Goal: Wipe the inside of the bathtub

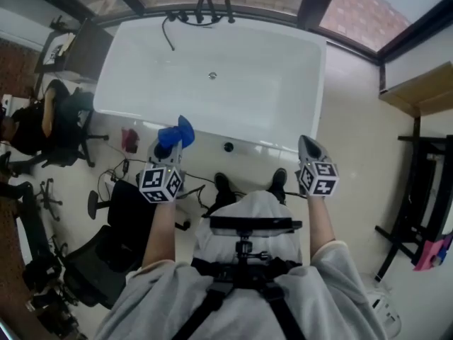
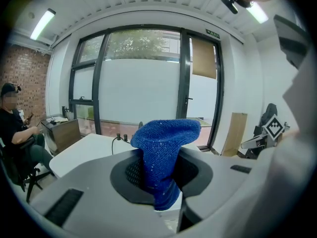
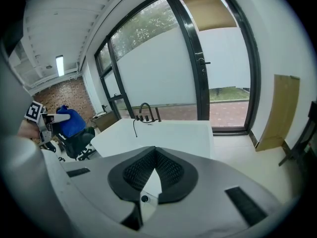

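Observation:
The white bathtub (image 1: 248, 91) lies in front of me, with a black faucet (image 1: 205, 9) at its far rim and a drain (image 1: 211, 76) in its floor. My left gripper (image 1: 170, 149) hovers over the tub's near left rim, shut on a blue cloth (image 1: 178, 134). In the left gripper view the cloth (image 2: 163, 152) stands up between the jaws, and the tub (image 2: 84, 150) lies beyond. My right gripper (image 1: 308, 147) hangs by the near right corner, jaws shut and holding nothing. In its own view the right gripper (image 3: 155, 155) faces the tub (image 3: 158, 135).
A person sits on an office chair (image 1: 49, 122) at the left. Another black chair (image 1: 117, 250) and cables lie on the floor to my left. A black rack (image 1: 417, 204) stands at the right. Glass doors run behind the tub, with a cardboard panel (image 3: 278, 112) leaning nearby.

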Demonstrator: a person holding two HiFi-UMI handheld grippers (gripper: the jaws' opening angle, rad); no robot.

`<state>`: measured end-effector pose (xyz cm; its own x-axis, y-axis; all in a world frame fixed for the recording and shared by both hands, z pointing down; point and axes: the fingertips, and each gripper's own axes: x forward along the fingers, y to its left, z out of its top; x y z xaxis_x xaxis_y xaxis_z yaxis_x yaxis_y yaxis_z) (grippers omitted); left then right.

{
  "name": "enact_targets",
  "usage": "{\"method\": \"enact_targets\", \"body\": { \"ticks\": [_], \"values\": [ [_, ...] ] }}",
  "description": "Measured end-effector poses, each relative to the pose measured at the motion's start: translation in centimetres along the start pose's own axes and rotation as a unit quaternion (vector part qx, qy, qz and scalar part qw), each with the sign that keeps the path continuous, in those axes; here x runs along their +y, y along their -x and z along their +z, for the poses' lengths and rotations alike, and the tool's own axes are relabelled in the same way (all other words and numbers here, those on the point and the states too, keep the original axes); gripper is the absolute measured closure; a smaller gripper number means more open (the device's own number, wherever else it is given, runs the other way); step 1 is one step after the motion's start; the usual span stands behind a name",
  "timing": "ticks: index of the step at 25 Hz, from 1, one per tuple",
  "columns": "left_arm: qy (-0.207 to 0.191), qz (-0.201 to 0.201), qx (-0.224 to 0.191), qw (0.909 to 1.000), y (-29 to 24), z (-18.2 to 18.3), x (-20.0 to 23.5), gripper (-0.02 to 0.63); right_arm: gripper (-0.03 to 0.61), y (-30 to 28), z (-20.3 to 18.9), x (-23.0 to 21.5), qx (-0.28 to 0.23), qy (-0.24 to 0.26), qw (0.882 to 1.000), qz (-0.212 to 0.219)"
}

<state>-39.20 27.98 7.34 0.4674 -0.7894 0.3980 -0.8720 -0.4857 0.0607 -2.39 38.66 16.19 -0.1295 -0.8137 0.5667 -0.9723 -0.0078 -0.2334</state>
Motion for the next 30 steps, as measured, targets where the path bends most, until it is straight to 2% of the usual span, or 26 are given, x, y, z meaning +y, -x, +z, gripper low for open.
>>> {"method": "enact_targets", "body": {
  "ticks": [4,9,13,23,30],
  "values": [
    [-0.016,0.010,0.024,0.9995,0.4,-1.4,1.3,0.534,0.569,0.3,-0.5,0.2,0.006,-0.002,1.000,-0.013],
    [0.005,0.018,0.041,0.9990,1.2,-2.8,2.5,0.534,0.569,0.1,-0.8,1.0,0.010,0.002,1.000,-0.008],
    [0.022,0.019,0.037,0.9989,1.9,-3.1,1.9,0.532,0.571,0.3,-0.1,1.2,0.008,0.018,1.000,-0.003],
    [0.033,0.023,0.033,0.9987,4.0,-3.8,0.5,0.532,0.571,1.2,0.0,0.8,0.014,0.039,0.999,0.004],
    [0.042,0.033,0.028,0.9982,4.3,-4.3,1.2,0.532,0.571,1.7,0.0,0.3,0.015,0.045,0.999,-0.001]
  ]
}}
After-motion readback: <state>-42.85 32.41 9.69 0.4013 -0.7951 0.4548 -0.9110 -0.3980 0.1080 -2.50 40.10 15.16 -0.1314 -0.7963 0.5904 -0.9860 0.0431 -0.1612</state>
